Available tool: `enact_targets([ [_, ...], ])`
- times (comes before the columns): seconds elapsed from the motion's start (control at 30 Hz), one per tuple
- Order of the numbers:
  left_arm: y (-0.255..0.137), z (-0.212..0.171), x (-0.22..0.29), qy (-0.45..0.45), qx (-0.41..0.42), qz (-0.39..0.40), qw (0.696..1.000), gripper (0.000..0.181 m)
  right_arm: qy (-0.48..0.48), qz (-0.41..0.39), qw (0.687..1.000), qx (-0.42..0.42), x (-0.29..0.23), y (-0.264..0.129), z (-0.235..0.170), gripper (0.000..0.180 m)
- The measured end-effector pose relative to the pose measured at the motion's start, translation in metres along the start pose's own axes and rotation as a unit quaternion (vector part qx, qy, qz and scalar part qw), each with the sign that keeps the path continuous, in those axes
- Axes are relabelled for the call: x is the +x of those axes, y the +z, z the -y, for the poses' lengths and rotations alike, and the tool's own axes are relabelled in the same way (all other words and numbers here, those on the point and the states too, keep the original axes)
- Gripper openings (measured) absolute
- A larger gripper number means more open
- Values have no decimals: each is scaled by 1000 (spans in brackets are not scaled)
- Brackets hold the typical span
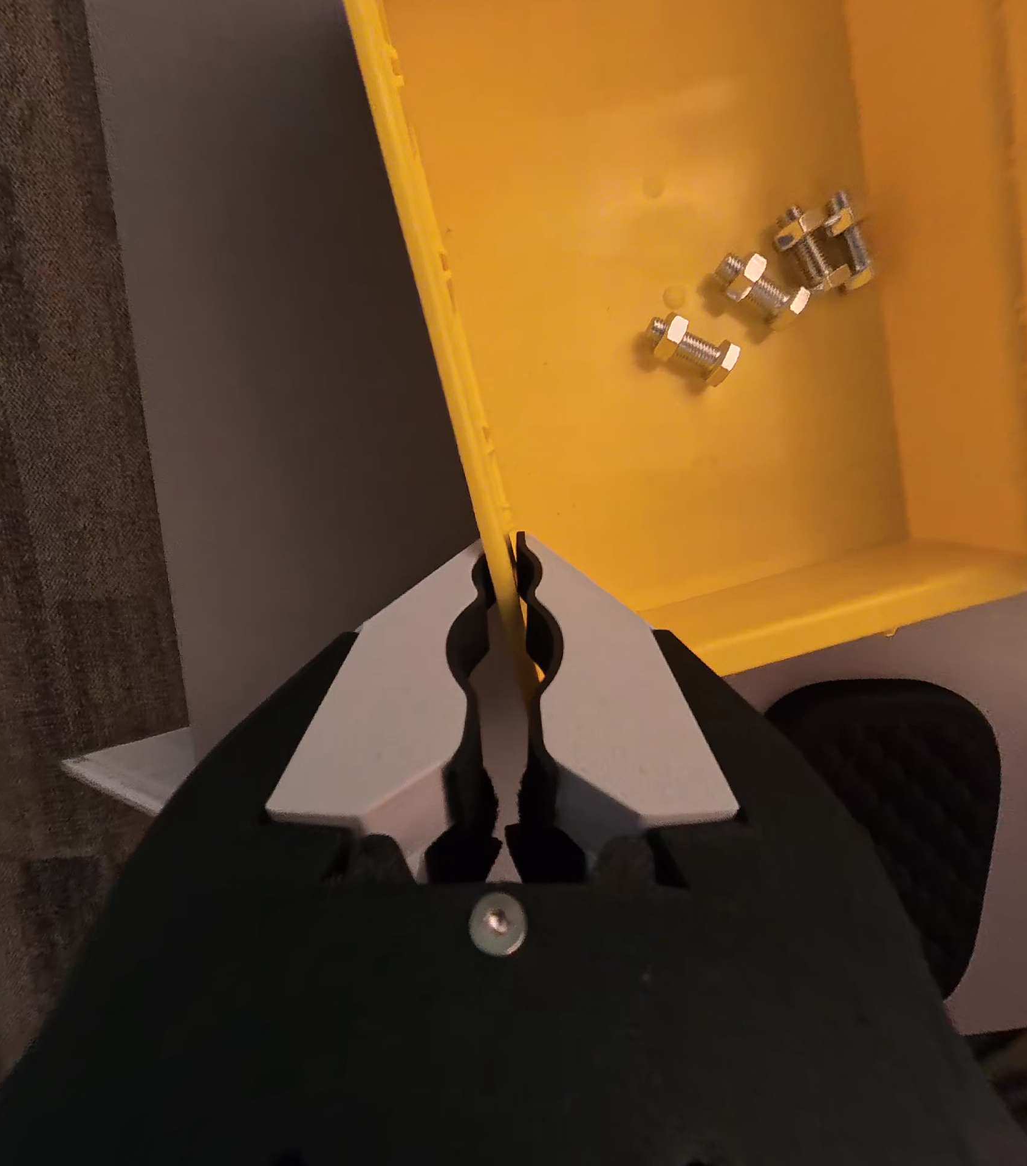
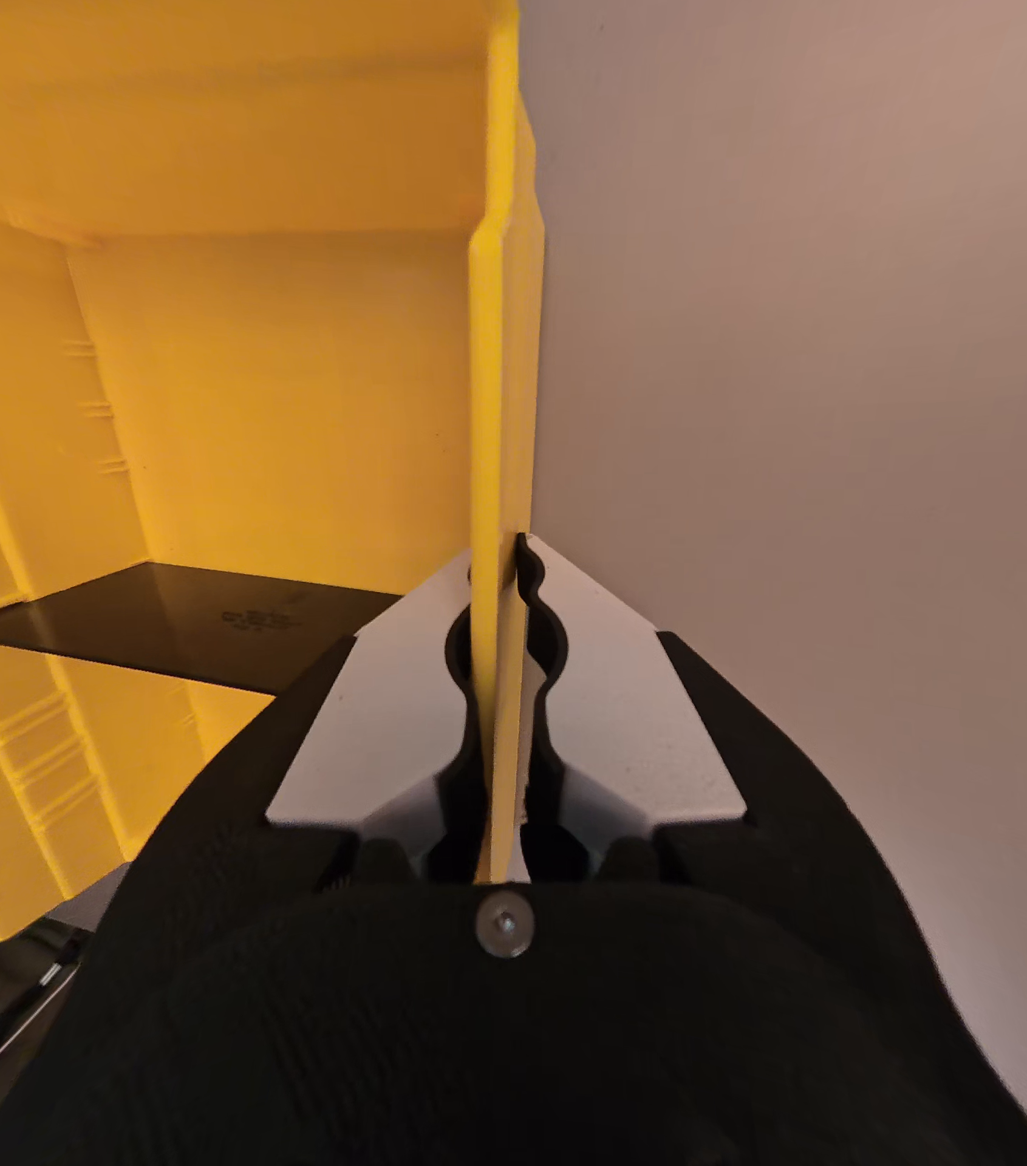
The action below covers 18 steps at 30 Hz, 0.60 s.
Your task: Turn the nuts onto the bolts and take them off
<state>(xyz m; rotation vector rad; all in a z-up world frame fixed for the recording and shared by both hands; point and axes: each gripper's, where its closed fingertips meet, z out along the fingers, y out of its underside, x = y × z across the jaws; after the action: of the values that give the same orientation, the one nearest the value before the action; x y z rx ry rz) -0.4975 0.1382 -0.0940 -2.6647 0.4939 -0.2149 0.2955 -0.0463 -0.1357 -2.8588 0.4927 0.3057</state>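
Both grippers are clamped on walls of the yellow plastic bin (image 1: 593, 158): left gripper (image 1: 501, 555) narrow on one wall, right gripper (image 2: 495, 555) on another. Four silver steel bolts with nuts (image 1: 693, 350) lie on the bin floor, ahead-right of the left fingers, nearer that hand, long axes slanting.

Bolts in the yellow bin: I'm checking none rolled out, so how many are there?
4, on the yellow bin floor: one nearest, one beyond it, two side by side farthest. The right wrist view shows none.
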Motion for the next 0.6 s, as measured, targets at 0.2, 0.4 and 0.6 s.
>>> enact_targets([
  [0.2,3,4,13,35,1,-11,999,2,0,17,1000,10,-2,-1,-1,6],
  [0.4,5,4,25,49,-5,-32,998,2,-1,19,1000,14,-4,-1,-2,6],
  [0.6,4,2,28,46,-8,-42,998,3,2,21,1000,15,-5,-1,-4,6],
])
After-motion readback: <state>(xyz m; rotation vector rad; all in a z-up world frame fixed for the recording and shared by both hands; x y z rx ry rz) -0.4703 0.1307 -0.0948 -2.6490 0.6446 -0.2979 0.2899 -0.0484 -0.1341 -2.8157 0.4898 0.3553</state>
